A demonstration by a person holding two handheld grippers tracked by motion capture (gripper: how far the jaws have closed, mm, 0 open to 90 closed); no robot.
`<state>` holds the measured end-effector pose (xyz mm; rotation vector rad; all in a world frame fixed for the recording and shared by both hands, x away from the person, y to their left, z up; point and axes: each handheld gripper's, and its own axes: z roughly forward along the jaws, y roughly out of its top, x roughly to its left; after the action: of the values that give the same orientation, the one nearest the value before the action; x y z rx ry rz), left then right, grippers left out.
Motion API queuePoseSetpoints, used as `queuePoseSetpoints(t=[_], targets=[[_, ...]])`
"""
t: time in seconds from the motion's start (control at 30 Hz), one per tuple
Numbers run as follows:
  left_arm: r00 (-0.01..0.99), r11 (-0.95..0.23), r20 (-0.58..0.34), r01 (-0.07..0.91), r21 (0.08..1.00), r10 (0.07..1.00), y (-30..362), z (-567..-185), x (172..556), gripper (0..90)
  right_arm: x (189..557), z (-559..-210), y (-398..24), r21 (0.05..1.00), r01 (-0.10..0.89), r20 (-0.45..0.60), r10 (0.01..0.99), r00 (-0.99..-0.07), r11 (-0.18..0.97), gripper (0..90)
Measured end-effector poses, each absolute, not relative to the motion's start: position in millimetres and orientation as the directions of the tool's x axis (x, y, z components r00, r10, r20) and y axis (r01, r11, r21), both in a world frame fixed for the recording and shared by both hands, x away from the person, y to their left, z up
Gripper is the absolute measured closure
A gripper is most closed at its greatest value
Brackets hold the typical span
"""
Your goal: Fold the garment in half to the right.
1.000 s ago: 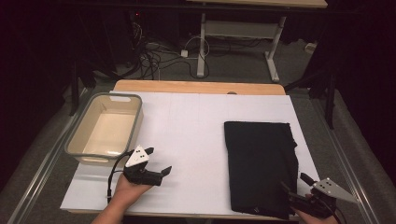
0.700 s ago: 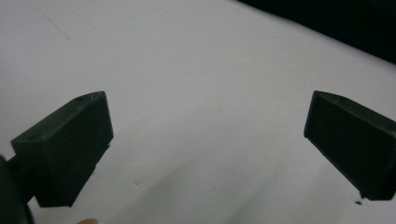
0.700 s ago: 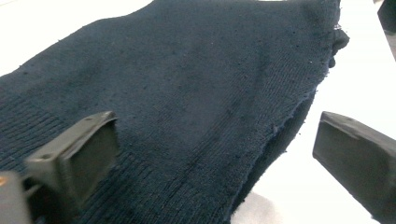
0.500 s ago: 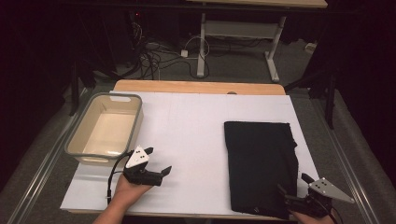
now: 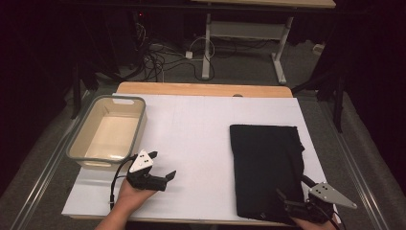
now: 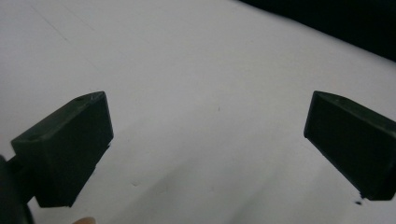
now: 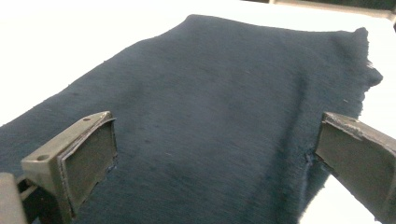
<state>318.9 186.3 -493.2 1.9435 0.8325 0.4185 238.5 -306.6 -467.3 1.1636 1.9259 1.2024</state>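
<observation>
Near the front right corner of the dark cloth (image 5: 265, 172), your right gripper (image 5: 293, 190) had just been opening its jaws, and they stood wide with nothing pinched, the fabric lying flat beneath them. That cloth, a soft, fuzzy rectangle with a frayed far corner, lay folded and smooth on the white table (image 5: 201, 129). Left of the cloth, your left gripper (image 5: 165, 176) hung open over bare table. I judged folding done, while the rounded plastic bin (image 5: 139, 127) beyond held nothing.
</observation>
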Motion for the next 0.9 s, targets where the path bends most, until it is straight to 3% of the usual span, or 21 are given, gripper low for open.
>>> queuePoseSetpoints(t=[0.43, 0.9], targets=[[0.713, -0.324, -0.046, 0.374, 0.869, 0.7, 186, -493, 318, 0.5, 228, -470, -258, 0.881, 0.381, -0.02, 0.828, -0.56, 0.279, 2.2], [0.716, -0.328, -0.047, 0.375, 0.867, 0.696, 186, -493, 319, 0.5, 211, -473, -211, 0.851, 0.383, -0.039, 0.769, -0.638, 0.36, 29.1]])
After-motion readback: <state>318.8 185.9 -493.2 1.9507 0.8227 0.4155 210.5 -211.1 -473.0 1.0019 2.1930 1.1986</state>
